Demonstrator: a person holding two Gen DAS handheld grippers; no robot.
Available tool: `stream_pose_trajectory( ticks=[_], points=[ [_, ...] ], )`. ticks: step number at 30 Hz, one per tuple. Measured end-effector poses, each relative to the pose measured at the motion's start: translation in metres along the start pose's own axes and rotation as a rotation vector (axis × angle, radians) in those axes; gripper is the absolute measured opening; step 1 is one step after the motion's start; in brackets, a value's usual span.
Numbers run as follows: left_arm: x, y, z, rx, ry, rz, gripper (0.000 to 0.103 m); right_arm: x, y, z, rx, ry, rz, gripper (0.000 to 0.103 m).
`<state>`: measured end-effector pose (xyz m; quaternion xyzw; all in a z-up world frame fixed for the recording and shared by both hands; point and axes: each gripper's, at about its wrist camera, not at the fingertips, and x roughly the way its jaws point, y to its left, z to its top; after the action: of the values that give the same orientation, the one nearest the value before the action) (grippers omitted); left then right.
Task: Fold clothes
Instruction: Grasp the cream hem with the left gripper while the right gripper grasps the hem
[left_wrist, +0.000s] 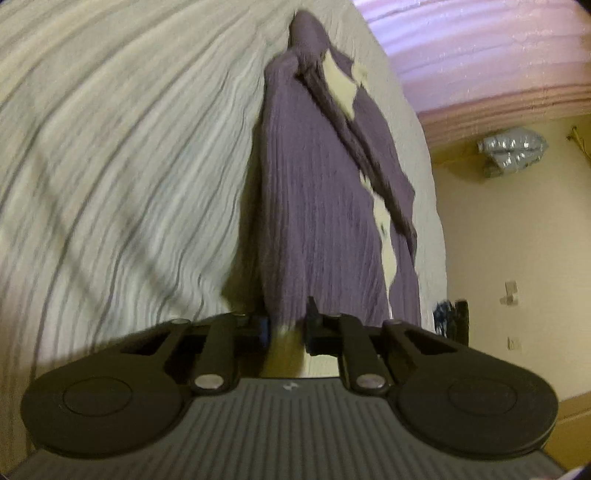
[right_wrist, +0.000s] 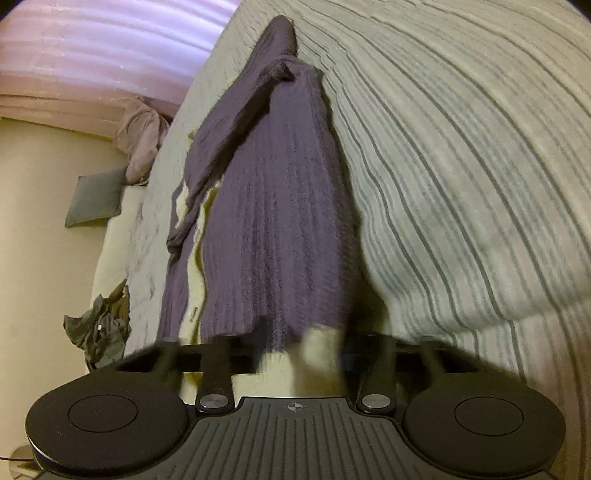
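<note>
- Left gripper (left_wrist: 287, 328) pinching purple garment (left_wrist: 317, 206) hem; thin bite could slip.
- Right gripper (right_wrist: 299, 347) blurred, apparently pinching too; sleeve (right_wrist: 207, 173) may bunch on bed (right_wrist: 461, 166).

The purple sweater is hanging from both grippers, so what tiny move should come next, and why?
Probably lower both hands toward the striped bedspread. The purple sweater dangles bunched and twisted from the left gripper and right gripper, and seems to need laying flat before any fold.
</note>
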<state>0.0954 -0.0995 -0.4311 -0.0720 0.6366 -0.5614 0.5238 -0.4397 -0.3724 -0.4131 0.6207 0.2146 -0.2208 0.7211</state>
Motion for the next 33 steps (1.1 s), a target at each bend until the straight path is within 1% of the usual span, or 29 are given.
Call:
stream_pose_trajectory(
  ticks=[1,3,4,5,7,10,13,17,20,22,25,28,33],
  points=[
    [0.0,0.0,-0.001,0.002,0.007,-0.001,0.012,0.003,-0.004,-0.002,0.024,0.016,0.001,0.014],
    [0.001,-0.001,-0.002,0.006,0.02,-0.003,0.011,-0.001,-0.007,-0.007,0.043,0.012,0.017,0.014],
    [0.001,-0.001,-0.003,0.008,0.026,-0.004,0.007,-0.001,-0.007,-0.006,0.044,0.011,0.015,0.014],
    [0.002,-0.001,-0.004,0.01,0.033,-0.005,0.007,-0.001,-0.006,-0.006,0.044,0.01,0.012,0.009],
    [0.003,-0.002,-0.005,0.015,0.046,-0.007,0.006,0.0,0.0,-0.003,0.017,0.013,-0.009,0.008],
    [-0.01,-0.011,-0.007,0.04,0.009,-0.031,0.005,-0.008,0.011,-0.003,-0.026,0.002,-0.006,0.008],
    [-0.022,-0.019,-0.01,0.065,-0.028,-0.055,0.005,-0.022,0.017,-0.005,-0.024,-0.04,0.013,0.007],
    [-0.038,-0.031,-0.012,0.099,-0.078,-0.087,0.005,-0.035,0.029,-0.012,-0.045,-0.091,0.053,0.006],
    [-0.051,-0.04,-0.015,0.124,-0.115,-0.111,0.005,-0.045,0.039,-0.015,-0.065,-0.102,0.114,0.006],
    [-0.06,-0.044,-0.019,0.134,-0.128,-0.125,0.004,-0.052,0.046,-0.018,-0.08,-0.101,0.124,0.006],
    [-0.079,-0.047,-0.034,0.132,-0.127,-0.121,0.004,-0.063,0.055,-0.029,-0.097,-0.084,0.129,0.006],
    [-0.1,-0.044,-0.058,0.1,-0.12,-0.097,0.004,-0.077,0.057,-0.052,-0.087,-0.054,0.129,0.006],
    [-0.145,-0.031,-0.113,-0.009,-0.09,-0.03,0.004,-0.1,0.054,-0.113,-0.002,0.05,0.084,0.006]
  ],
)
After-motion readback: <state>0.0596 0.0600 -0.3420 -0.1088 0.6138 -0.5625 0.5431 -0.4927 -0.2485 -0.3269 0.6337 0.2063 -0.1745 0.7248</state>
